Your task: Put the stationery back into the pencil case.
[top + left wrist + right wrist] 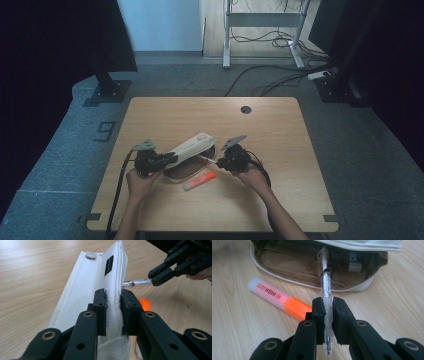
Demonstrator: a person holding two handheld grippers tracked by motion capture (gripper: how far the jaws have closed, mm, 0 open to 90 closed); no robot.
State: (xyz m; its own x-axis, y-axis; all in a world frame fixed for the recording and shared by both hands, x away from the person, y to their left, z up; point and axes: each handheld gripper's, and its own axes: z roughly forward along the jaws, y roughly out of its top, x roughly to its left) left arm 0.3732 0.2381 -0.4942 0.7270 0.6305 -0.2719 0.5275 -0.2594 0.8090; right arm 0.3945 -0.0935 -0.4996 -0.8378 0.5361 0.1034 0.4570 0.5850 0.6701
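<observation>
Left gripper (113, 301) jaws pinch the woven canvas flap (100, 277) of the pencil case; right gripper (328, 305) jaws clamp a slim translucent pen (325, 280), its tip ahead inside the pouch (294, 265), beside a flat orange highlighter (278, 298).

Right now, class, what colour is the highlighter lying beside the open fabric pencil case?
The highlighter is orange with a clear frosted cap, clearest in the right gripper view.

Both claws (170, 160) (216, 161) clamped.

"HIGH LIGHTER" — printed on the orange highlighter (279, 301) — reads clearly.
</observation>
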